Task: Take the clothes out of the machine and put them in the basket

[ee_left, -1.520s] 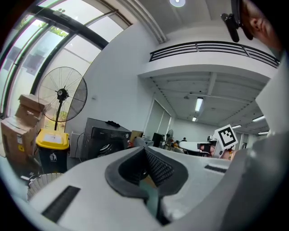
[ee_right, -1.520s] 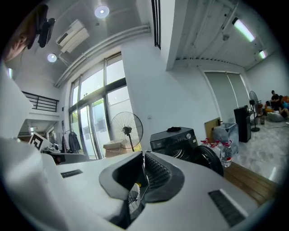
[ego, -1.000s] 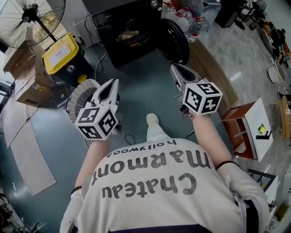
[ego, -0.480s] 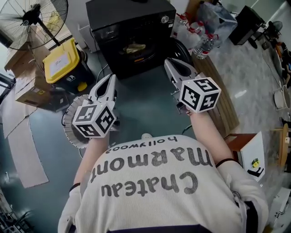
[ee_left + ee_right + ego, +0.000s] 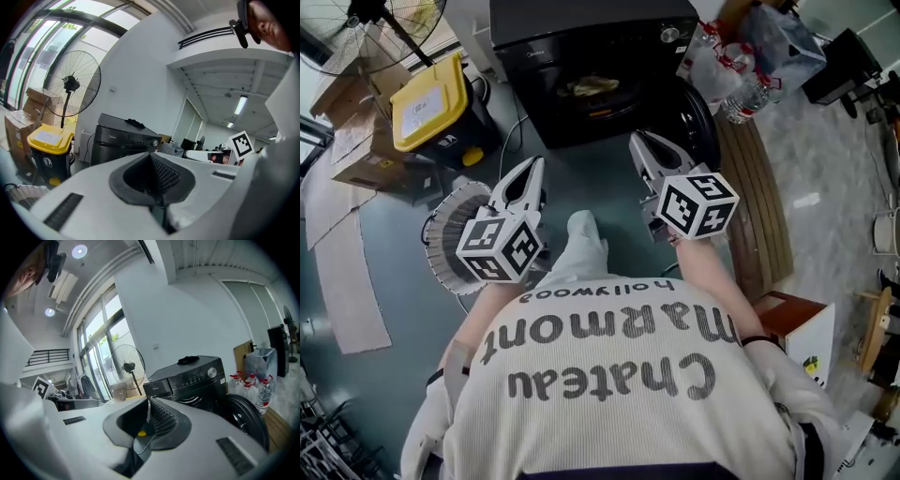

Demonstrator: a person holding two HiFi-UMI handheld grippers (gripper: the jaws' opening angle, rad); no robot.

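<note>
Both grippers have closed in on the machine [image 5: 581, 42] over the last second. Back then its open mouth sat well ahead of them. Now their tips reach almost to its front, and the person's leg [image 5: 581, 246] is stepping forward between the arms.

The left gripper [image 5: 532, 169] is clenched on nothing, its ribbed pads meeting at the tip in its own view. The right gripper [image 5: 639, 142] is likewise pressed together and empty. Both point forward and slightly down at the black front-loader. Its round door [image 5: 701, 117] hangs open to the right, just beyond the right gripper.

Inside the drum lies a pale bundle of clothes [image 5: 592, 86], untouched. The white ribbed basket [image 5: 448, 246] stands on the floor [image 5: 384, 375] to the left, partly under the left gripper and near the machine's front left corner. A yellow-lidded bin [image 5: 427, 98] stands just beyond it, beside the machine.

The approach looks nearly finished, but nothing has been taken out yet. The jaws would have to part before either gripper goes into the drum. With the basket so close, the carry from drum to basket should be short.
</note>
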